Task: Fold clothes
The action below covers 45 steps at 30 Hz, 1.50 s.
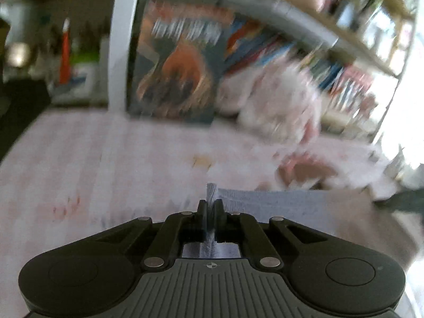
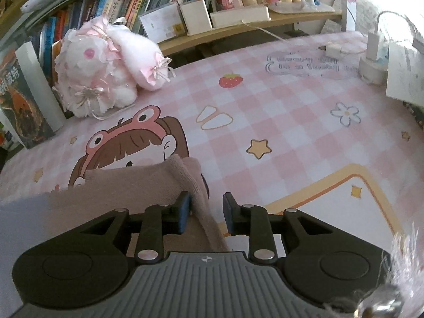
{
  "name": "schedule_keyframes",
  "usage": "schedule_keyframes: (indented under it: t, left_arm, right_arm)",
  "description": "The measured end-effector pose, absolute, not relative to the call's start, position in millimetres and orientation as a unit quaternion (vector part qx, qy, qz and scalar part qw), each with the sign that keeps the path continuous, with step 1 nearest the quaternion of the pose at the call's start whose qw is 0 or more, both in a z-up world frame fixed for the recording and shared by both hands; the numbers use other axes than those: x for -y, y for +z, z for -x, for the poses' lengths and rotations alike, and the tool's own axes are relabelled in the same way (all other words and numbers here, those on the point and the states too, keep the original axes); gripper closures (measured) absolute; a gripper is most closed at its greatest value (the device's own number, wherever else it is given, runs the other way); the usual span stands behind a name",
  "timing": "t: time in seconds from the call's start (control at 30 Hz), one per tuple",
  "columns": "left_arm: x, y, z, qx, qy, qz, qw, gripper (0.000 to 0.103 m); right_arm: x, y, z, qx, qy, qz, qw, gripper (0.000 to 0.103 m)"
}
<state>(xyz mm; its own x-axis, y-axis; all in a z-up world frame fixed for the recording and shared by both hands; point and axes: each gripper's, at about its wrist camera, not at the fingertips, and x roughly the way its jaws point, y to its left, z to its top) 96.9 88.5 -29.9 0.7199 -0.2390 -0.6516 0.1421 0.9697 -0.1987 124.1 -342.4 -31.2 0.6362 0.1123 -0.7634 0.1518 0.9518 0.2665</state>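
A two-tone towel lies on the pink checked desk mat (image 2: 278, 111). Its mauve half (image 2: 137, 185) shows in the right wrist view and its pale blue half (image 1: 270, 204) in the blurred left wrist view. My left gripper (image 1: 210, 206) is shut on a pinched-up fold at the blue corner, and the cloth runs back between its fingers. My right gripper (image 2: 206, 201) stands open over the mauve corner. A raised fold of the cloth lies against the left finger (image 2: 184, 206), while the right finger (image 2: 229, 209) stands apart from it.
A pink and white plush toy (image 2: 106, 71) sits at the back left of the mat, next to upright books (image 2: 31, 100). A bookshelf (image 2: 238, 23) runs along the back. A charger and white stand (image 2: 371, 61) are at the far right. A fluffy sleeve (image 2: 402, 265) shows at the lower right.
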Motion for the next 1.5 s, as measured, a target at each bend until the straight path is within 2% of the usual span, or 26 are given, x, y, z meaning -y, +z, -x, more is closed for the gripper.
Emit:
schedule_keyframes:
  t: [0.07,0.3,0.4,0.5,0.6,0.83,1.1,1.13,1.2,1.33,1.5]
  left_arm:
    - [-88,-45,-102,-0.373,-0.094,0.070,0.921,0.098]
    - [-89,-44,-100,-0.371,-0.083,0.079,0.922,0.092]
    - [-88,-32,-92,-0.368,-0.079,0.074,0.923,0.088]
    - [-86,-17,-75,-0.344,-0.055,0.068,0.935,0.074]
    - [-85,-5,-54,-0.328,-0.032,0.086,0.940,0.073]
    - [-47,4,-1,-0.316,0.026,0.108,0.942,0.073]
    - [26,-4,45,-0.335,0.072,0.119,0.932,0.072]
    - [35,-4,51,-0.336,0.077,0.119,0.931,0.068]
    - [51,-5,62,-0.338,0.090,0.117,0.929,0.049]
    - [78,-8,75,-0.356,0.109,0.114,0.921,0.042]
    - [85,-13,83,-0.372,0.130,0.154,0.906,0.039]
  right_arm:
    - [341,-32,-125,-0.427,-0.012,-0.153,0.891,0.077]
    - [340,-31,-127,-0.429,-0.012,-0.135,0.893,0.071]
    - [338,-26,-123,-0.421,-0.002,-0.119,0.899,0.063]
    - [336,-19,-118,-0.409,0.018,-0.099,0.907,0.060]
    - [335,-9,-110,-0.395,0.040,-0.084,0.914,0.058]
    - [339,4,-81,-0.383,0.105,-0.028,0.917,0.040]
    - [351,-5,-37,-0.391,0.209,0.042,0.895,0.034]
    - [353,-7,-32,-0.390,0.220,0.050,0.892,0.033]
    - [356,-11,-22,-0.390,0.242,0.068,0.886,0.032]
    - [365,-18,-6,-0.391,0.274,0.092,0.874,0.029]
    - [376,-27,4,-0.409,0.281,0.098,0.863,0.029]
